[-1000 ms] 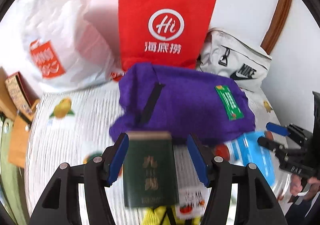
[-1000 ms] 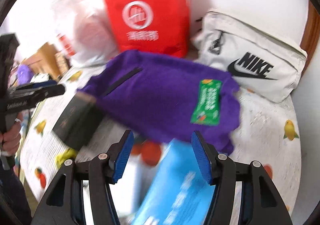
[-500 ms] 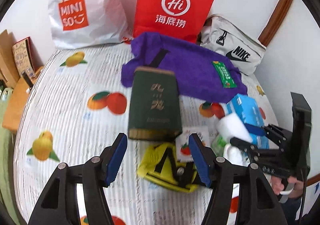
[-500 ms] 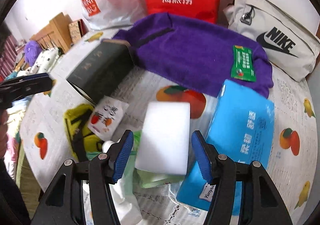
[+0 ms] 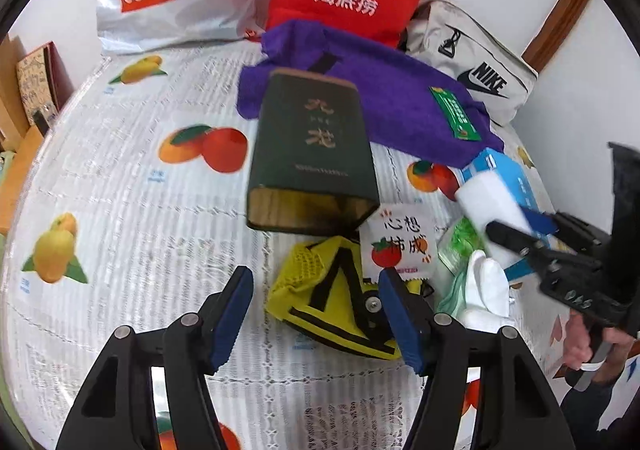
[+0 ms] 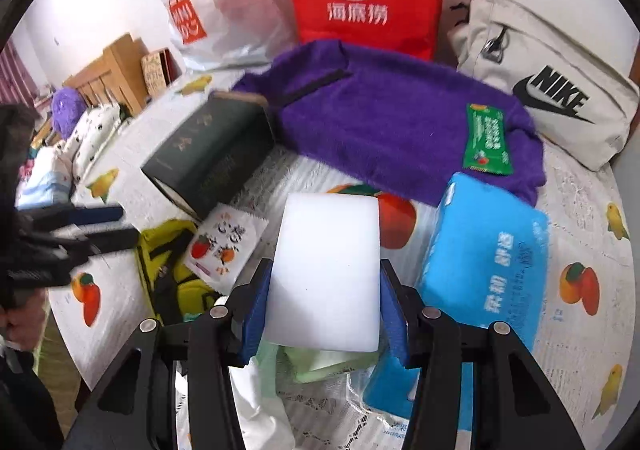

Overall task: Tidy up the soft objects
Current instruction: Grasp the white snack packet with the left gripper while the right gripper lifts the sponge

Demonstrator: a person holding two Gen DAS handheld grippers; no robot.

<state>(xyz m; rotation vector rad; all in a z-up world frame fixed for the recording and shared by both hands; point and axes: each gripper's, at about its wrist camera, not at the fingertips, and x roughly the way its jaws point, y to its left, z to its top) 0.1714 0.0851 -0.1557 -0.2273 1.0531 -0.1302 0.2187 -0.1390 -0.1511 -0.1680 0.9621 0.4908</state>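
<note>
The sponge (image 5: 490,206), that white foam block, is the thing that just changed hands. In the left wrist view the right tongs (image 5: 516,230) have it pinched out at the right edge, lifted a bit over the green packet and white glove beside the blue tissue pack (image 5: 516,178). The left tongs (image 5: 316,314) hang wide open with nothing in them, hovering over the yellow pouch (image 5: 332,306) near the front of the table (image 5: 120,190). The dark green box (image 5: 312,146) lies past the pouch, its far end on the purple towel (image 5: 400,98).

In the right wrist view the right tongs (image 6: 326,304) are closed on the sponge (image 6: 326,270), both blue pads flat against its sides. Half a second ago they were still spread with the block loose between them, so the grab is fresh. A second ago the green box sat between the left tongs, and now it's down on the table.

So I'd say one soft thing is picked – the next job is finding where it goes.
</note>
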